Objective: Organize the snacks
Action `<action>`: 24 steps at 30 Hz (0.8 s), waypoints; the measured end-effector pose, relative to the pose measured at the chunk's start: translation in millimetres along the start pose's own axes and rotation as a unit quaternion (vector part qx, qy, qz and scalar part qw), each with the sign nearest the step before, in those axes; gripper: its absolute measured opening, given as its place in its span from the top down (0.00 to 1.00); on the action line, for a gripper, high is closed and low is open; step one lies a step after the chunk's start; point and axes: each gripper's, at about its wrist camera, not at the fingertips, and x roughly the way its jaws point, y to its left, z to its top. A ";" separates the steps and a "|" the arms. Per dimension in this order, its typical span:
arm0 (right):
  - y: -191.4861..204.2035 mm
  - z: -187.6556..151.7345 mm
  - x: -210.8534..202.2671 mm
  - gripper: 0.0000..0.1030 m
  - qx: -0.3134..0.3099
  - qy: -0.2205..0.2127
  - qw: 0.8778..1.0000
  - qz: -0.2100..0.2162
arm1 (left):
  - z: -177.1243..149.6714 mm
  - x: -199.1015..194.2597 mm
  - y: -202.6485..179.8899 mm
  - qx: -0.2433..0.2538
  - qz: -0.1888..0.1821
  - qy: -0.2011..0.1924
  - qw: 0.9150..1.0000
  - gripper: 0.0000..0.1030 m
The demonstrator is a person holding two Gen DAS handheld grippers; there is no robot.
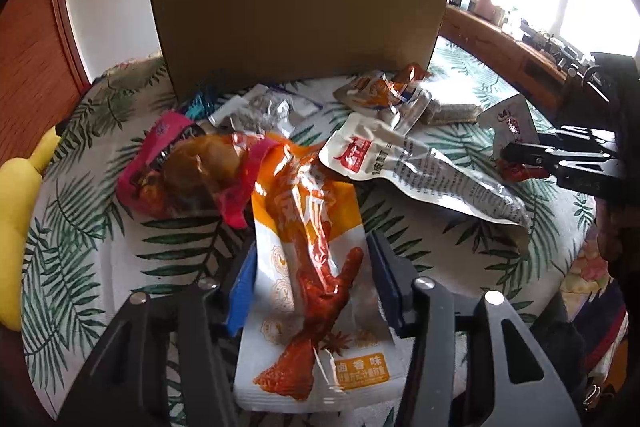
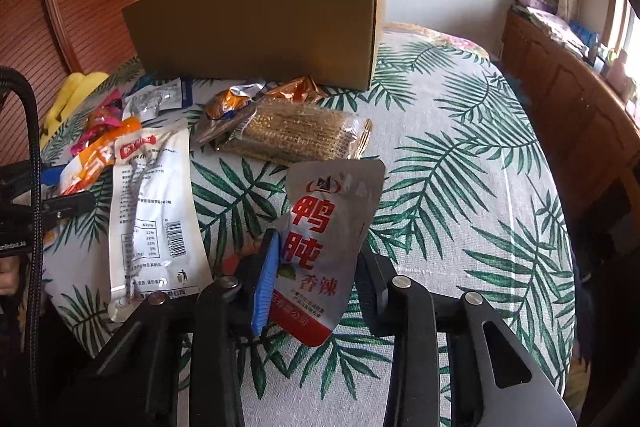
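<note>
An orange-and-white chicken-foot snack packet (image 1: pixel 308 211) lies on the leaf-print tablecloth (image 1: pixel 440 247), its near half crinkled between the blue pads (image 1: pixel 243 283) of my left gripper (image 1: pixel 312 247), which is shut on it. My right gripper (image 2: pixel 320 247) is shut on a silver packet with red characters (image 2: pixel 332 195), holding it upright above the cloth. The left wrist view shows that right gripper (image 1: pixel 508 163) at the right edge, with the silver packet (image 1: pixel 514 121) sticking up from it. In the right wrist view my left gripper (image 2: pixel 72 187) is at the far left around the orange packet (image 2: pixel 90 163).
A tall open cardboard box (image 1: pixel 296 23) stands at the back. Loose snacks lie in front of it: a long white packet (image 2: pixel 156 211), a pink packet (image 1: pixel 176 163), a clear cracker pack (image 2: pixel 292 135), small foil packets (image 1: pixel 380 91). A yellow plush (image 1: pixel 16 211) sits left; a wooden cabinet (image 2: pixel 560 87) stands right.
</note>
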 end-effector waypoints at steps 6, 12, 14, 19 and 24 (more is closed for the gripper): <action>3.9 -2.6 -11.2 0.83 -0.005 -0.022 1.000 -0.007 | -9.2 -11.9 5.0 -0.020 -0.012 -0.010 1.000 0.58; 5.9 -2.0 -20.5 0.84 -0.006 -0.040 0.999 -0.008 | -7.3 -26.3 8.9 -0.040 -0.034 -0.023 0.998 0.57; 6.5 -0.2 -26.0 0.84 -0.006 -0.046 0.999 -0.006 | -5.1 -30.4 7.7 -0.043 -0.040 -0.028 0.998 0.57; 11.3 5.0 -34.6 0.84 -0.010 -0.057 0.998 -0.003 | 0.3 -40.2 0.2 -0.039 -0.047 -0.042 0.997 0.57; 17.6 9.7 -41.8 0.84 -0.017 -0.070 0.997 -0.002 | 11.9 -50.5 -2.9 -0.035 -0.051 -0.062 0.996 0.57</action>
